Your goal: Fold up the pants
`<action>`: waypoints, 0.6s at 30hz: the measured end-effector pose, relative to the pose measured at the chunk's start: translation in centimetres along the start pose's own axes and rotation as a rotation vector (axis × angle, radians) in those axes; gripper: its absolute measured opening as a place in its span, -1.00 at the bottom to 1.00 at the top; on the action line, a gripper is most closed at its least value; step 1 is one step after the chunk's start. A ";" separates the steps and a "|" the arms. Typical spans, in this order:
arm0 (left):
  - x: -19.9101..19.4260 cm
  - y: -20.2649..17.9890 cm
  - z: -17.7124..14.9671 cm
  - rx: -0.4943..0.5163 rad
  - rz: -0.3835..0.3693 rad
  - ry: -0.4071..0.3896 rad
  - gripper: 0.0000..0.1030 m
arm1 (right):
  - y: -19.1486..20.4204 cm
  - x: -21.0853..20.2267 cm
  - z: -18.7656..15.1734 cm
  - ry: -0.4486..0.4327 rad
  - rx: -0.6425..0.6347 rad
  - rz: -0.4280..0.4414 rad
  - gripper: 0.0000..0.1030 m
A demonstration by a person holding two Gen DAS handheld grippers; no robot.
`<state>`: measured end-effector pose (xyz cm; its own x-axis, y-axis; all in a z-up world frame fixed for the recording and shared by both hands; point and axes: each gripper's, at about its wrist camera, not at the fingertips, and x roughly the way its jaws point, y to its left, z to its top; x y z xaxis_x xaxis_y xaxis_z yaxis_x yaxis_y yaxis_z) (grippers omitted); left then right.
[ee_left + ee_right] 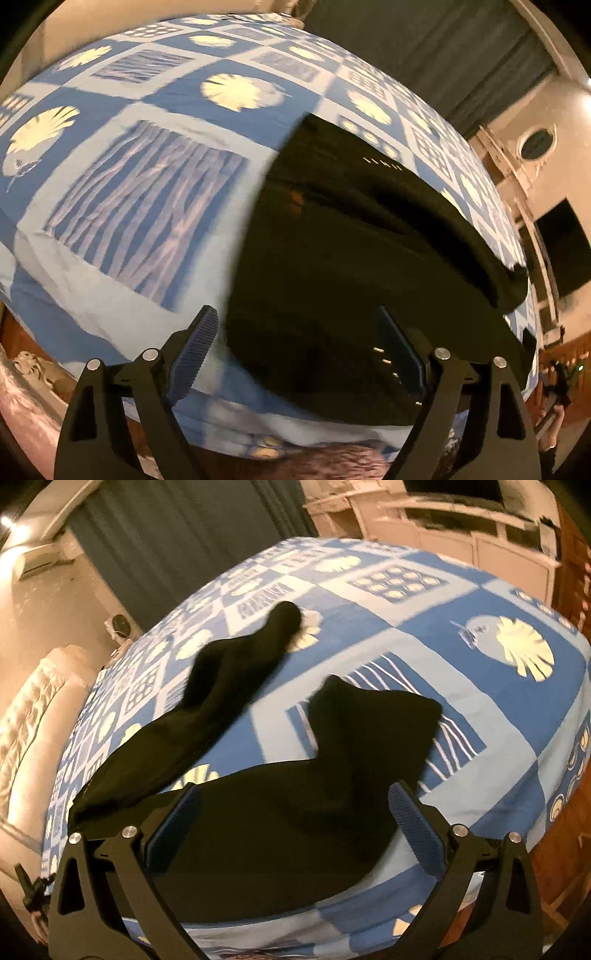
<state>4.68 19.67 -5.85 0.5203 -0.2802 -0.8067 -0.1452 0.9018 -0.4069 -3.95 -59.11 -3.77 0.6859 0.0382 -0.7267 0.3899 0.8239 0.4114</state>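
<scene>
Pants (pixel 266 812) are black and lie spread on the bed (pixel 480 657), on a blue and white patchwork cover with cream shell prints.

Right wrist view: the wide part of the pants sits at lower centre, right under the right gripper (pixel 295 834). One leg runs up-left, kinked, ending near the upper centre of the frame on a shell print. The other leg points up-right and looks shorter, its end lying over a striped square. A bare patch of cover shows between the two legs.

Right jaws are spread wide, nothing between the pads, black cloth visible behind them. I can't tell whether the fingertips touch the fabric.

Left wrist view: the pants (pixel 351 258) fill the centre and right of the frame, with a thick fold or ridge curving toward the right edge. Left gripper (pixel 299 354) is spread wide too, holding nothing. Its left finger (pixel 192 354) sits over the cover just beside the pants edge, the right finger over black cloth.

Both frames are motion-blurred.

Background: dark curtain (pixel 177 535) at the top, white cabinets (pixel 443 524) at upper right of the right view.
</scene>
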 end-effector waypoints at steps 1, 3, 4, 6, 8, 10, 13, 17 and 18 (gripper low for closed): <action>0.3 0.9 0.2 -0.014 -0.014 0.020 0.67 | -0.6 0.2 0.2 0.007 0.016 0.001 0.96; 1.0 2.0 0.4 -0.032 -0.036 0.044 0.67 | -1.9 0.9 0.5 0.026 0.058 0.009 0.96; 1.3 2.5 0.4 -0.038 -0.031 0.048 0.67 | -2.6 1.3 0.6 0.037 0.081 0.014 0.96; 2.2 2.7 0.4 -0.040 -0.037 0.059 0.67 | -3.6 1.8 0.8 0.057 0.120 0.020 0.96; 2.2 2.4 0.4 -0.025 -0.044 0.032 0.67 | -4.5 2.1 0.9 0.057 0.161 0.026 0.96; 2.3 1.8 0.5 -0.013 -0.074 0.024 0.67 | -5.2 2.0 0.9 0.053 0.190 0.013 0.96; 2.6 0.8 0.0 -0.008 -0.155 0.034 0.67 | -5.8 2.0 0.8 0.059 0.201 0.007 0.96; 3.1 1.0 -0.3 -0.025 -0.178 0.024 0.67 | -6.0 2.5 0.7 0.088 0.191 0.032 0.96; 3.3 1.8 -0.3 -0.067 -0.205 0.019 0.67 | -5.9 2.6 0.7 0.094 0.185 0.035 0.96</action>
<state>5.85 20.23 -9.38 0.5292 -0.4619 -0.7118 -0.0943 0.8017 -0.5903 -4.08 -64.26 -7.72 0.6441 0.1245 -0.7548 0.4789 0.7037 0.5248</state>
